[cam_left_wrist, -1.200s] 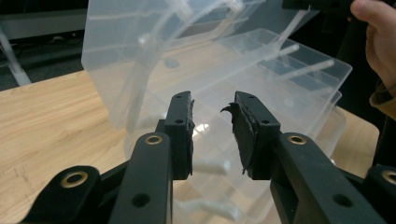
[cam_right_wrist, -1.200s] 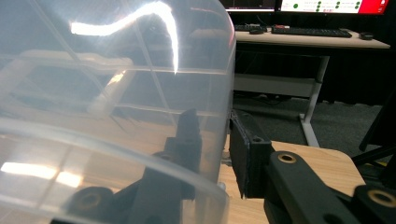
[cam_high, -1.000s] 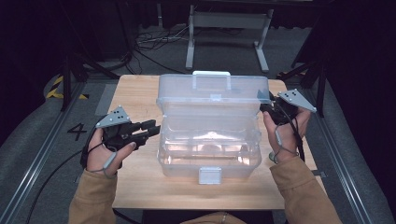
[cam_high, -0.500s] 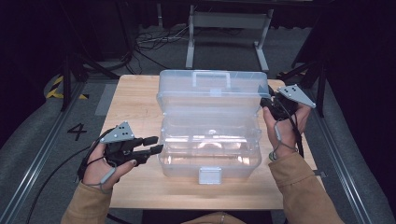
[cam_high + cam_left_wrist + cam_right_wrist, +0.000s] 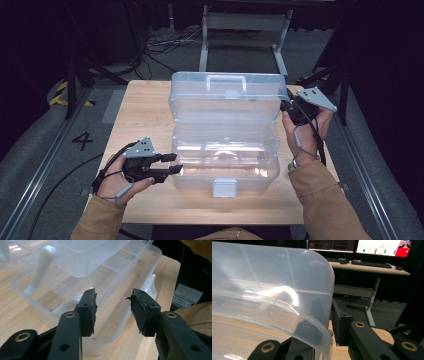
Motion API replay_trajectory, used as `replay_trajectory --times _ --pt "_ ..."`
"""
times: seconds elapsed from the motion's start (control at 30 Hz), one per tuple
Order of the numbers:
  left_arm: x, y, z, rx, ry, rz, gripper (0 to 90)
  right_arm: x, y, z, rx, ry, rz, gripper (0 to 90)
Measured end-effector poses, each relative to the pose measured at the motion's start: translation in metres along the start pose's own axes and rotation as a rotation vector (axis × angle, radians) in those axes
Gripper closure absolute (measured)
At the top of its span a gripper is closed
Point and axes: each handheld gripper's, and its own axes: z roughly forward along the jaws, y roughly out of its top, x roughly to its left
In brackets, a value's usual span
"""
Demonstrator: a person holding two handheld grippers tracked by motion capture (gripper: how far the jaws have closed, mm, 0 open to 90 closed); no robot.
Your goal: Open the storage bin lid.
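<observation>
Clear plastic box [image 5: 225, 165] sits mid-bench, its lid [image 5: 227, 95] propped up by the right tongs [image 5: 289, 107] clamped on the lid's edge. Left tongs [image 5: 172, 164], just been opening, gape empty at the box's left end. If that right pinch slips off the slick plastic, I reckon the lid slams down.

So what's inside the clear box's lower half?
The clear box is open, lid up. Through the walls, molded dividers and the wooden table beneath show; no loose items are visible. Glare hides parts of the floor, and the inner tray covers some.
</observation>
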Motion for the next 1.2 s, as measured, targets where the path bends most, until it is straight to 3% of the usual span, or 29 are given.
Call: replay_trajectory --times 0.17,0.3,0.4,0.8,0.97,1.2 --pt "-0.001 -0.001 0.004 0.001 -0.025 0.009 56.0 -0.001 0.002 0.001 0.012 0.004 -0.004 80.6" --pt "-0.004 -0.001 0.007 0.03 -0.039 0.029 55.1 -0.002 0.003 0.003 0.017 0.01 -0.004 80.4" --pt "-0.006 -0.003 0.013 0.079 -0.062 0.046 54.8 -0.002 0.004 0.003 0.024 0.012 -0.011 80.1" --pt "-0.005 -0.012 0.032 0.168 -0.114 0.021 55.4 -0.004 0.005 0.008 0.025 0.026 -0.002 79.9" --pt "-0.002 -0.015 0.036 0.162 -0.115 0.003 57.7 -0.006 0.006 0.01 0.028 0.033 -0.002 79.6" --pt "0.001 -0.019 0.046 0.166 -0.117 0.028 61.8 -0.008 0.009 0.014 0.039 0.045 0.002 79.3"
